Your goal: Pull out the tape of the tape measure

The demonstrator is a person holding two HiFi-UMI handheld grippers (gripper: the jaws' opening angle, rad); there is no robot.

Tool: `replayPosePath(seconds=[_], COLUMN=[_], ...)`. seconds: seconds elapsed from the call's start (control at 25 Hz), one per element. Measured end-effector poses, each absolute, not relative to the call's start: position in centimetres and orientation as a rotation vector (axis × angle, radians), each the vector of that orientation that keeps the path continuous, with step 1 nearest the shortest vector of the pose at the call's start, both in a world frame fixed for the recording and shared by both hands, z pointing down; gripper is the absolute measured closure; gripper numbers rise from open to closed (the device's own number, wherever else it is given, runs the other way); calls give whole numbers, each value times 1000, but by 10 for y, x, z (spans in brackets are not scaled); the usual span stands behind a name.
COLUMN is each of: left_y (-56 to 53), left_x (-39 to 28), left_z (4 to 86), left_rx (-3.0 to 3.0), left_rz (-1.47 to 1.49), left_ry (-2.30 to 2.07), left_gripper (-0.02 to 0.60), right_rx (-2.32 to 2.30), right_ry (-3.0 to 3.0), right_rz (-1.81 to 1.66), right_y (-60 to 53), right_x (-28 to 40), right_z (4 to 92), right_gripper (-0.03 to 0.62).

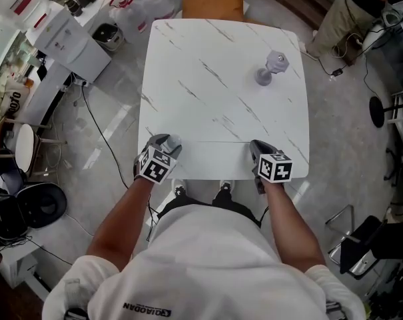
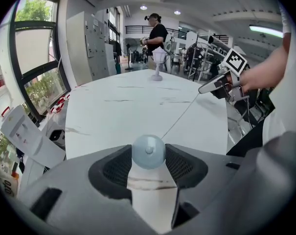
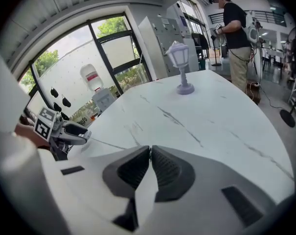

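Observation:
A small round pale-blue tape measure [image 2: 148,151] sits between the jaws of my left gripper [image 1: 170,141], which is shut on its sides. Its thin tape [image 1: 214,141] is drawn out level along the front of the white marble table [image 1: 208,52] as far as my right gripper [image 1: 255,146]. In the right gripper view the right gripper [image 3: 150,153] has its pads pressed together, and the tape [image 3: 111,145] leads in from the left gripper [image 3: 74,133]. The pinched end itself is hidden. In the left gripper view the tape [image 2: 179,117] slants up to the right gripper [image 2: 211,86].
A lavender lantern ornament [image 1: 273,67] stands at the far right of the table. An orange seat [image 1: 213,7] is behind the far edge. A water dispenser [image 1: 68,42] and cables are on the floor to the left. A person [image 1: 351,5] stands at the far right.

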State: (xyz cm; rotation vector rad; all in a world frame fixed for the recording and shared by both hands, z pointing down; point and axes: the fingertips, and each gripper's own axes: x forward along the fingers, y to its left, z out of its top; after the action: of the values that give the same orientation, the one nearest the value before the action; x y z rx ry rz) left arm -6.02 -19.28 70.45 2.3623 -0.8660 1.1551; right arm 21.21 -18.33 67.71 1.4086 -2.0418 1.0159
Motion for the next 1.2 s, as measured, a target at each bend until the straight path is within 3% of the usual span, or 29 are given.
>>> replayPosePath(seconds=[1.0,1.2], left_y=[-193,-192], left_x=[-59,-58], left_z=[722,723], left_rx=[2322,2324], left_rz=[1155,1151], left_ry=[-802,-796], left_gripper=[356,354], right_rx=[1312,1323], right_ry=[-1965,-1980], right_rz=[1036,1045], right_y=[-187,-187], right_x=[210,213], right_z=[709,709], right_gripper=[568,532])
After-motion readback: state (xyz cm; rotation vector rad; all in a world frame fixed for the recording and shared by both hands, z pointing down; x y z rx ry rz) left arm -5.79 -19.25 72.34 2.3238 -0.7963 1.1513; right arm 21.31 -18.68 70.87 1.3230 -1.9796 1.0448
